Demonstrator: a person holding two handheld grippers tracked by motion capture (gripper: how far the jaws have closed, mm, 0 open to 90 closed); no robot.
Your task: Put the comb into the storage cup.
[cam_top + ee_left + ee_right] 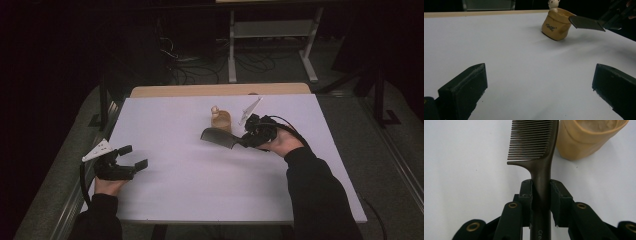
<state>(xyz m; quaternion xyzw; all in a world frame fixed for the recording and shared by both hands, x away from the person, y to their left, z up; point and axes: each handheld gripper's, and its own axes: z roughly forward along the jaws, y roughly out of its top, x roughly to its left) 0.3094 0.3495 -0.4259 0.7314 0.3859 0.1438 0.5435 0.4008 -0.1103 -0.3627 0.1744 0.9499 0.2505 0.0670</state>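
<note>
Right gripper view: the right claw (541,192) clamps the comb (536,147) by its handle, leaving the teeth free beside the sack-shaped holder (584,142); the left claw (134,156) gapes wide, idle, above the table (200,190).

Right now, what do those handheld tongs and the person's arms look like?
Both tongs, left and right, are black with two blocky jaws; brass-coloured rivets dot the right one's linkage. Each carries a grey three-cornered plate and trails a black cable. The person wears dark long sleeves.
</note>
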